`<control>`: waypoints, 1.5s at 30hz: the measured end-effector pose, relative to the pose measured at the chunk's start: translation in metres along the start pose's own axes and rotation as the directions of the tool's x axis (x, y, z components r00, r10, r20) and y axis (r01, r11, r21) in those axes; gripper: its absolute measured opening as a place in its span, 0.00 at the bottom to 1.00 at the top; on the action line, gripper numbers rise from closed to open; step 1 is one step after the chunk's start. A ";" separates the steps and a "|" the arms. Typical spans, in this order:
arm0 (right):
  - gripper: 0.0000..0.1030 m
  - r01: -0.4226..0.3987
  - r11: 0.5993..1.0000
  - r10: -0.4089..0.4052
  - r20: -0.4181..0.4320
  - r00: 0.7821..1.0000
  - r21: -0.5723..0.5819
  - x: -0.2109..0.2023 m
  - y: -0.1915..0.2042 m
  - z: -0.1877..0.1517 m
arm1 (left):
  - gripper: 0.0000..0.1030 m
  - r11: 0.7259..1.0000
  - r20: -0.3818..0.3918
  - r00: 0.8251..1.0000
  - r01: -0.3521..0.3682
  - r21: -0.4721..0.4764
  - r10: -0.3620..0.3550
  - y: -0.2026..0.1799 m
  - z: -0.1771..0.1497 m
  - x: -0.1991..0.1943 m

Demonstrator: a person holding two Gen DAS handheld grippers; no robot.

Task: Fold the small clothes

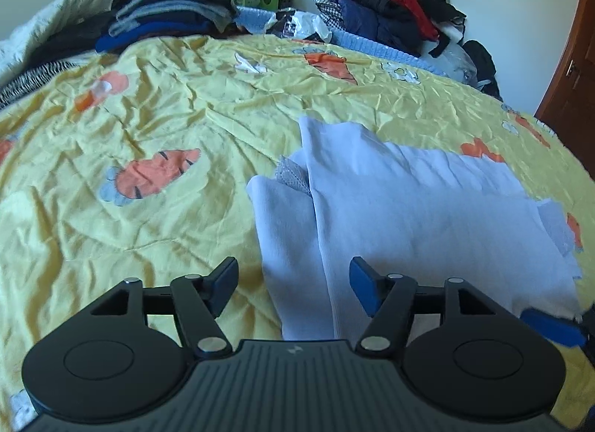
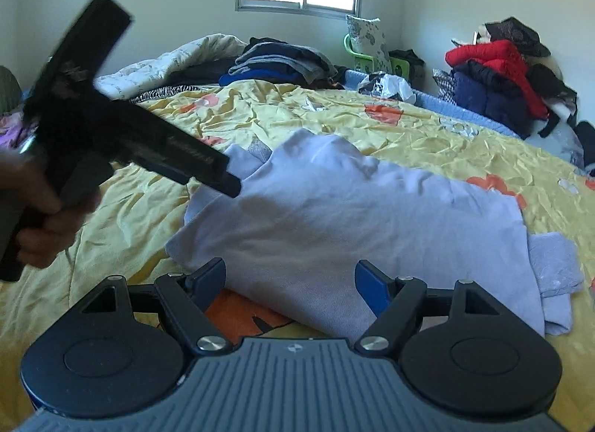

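A pale lilac garment [image 1: 409, 216], folded over in soft layers, was spread on the yellow carrot-print bedspread [image 1: 148, 116], its long axis running across the bed. Both the left gripper [image 1: 293, 285] and right gripper [image 2: 290, 285] were held apart over it, nothing clamped.

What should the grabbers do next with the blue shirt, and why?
Probably lower the left gripper and pinch the near edge of the shirt. Both grippers are open and hold nothing, the right gripper too, and the shirt lies only partly folded on the yellow bedcover.
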State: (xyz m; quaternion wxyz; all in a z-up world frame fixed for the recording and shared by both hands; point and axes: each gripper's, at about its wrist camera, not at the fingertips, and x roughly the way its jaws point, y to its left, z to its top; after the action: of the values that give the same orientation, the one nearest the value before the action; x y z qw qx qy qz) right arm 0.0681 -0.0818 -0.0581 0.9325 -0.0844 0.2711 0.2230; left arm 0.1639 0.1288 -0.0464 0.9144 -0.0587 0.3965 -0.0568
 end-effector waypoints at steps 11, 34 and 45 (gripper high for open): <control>0.77 0.099 0.957 -0.104 -0.005 0.995 -0.272 0.003 0.058 -0.021 | 0.67 0.963 -0.087 0.968 0.222 -0.152 -0.236 0.039 0.037 0.041; 0.28 0.285 0.792 -0.270 0.109 0.957 -0.540 0.081 0.101 0.002 | 0.30 0.965 -0.032 0.968 0.243 -0.099 -0.247 0.010 0.077 0.098; 0.08 0.213 0.854 -0.177 0.119 0.977 -0.475 0.066 0.090 0.005 | 0.10 0.990 -0.006 0.991 0.132 -0.056 -0.133 -0.008 0.076 0.084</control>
State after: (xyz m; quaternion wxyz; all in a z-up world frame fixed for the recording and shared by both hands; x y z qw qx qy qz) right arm 0.0787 0.0244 -0.0932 0.9084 -0.3343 0.1632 0.1909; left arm 0.2759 0.1134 -0.0535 0.9046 -0.1098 0.3977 -0.1068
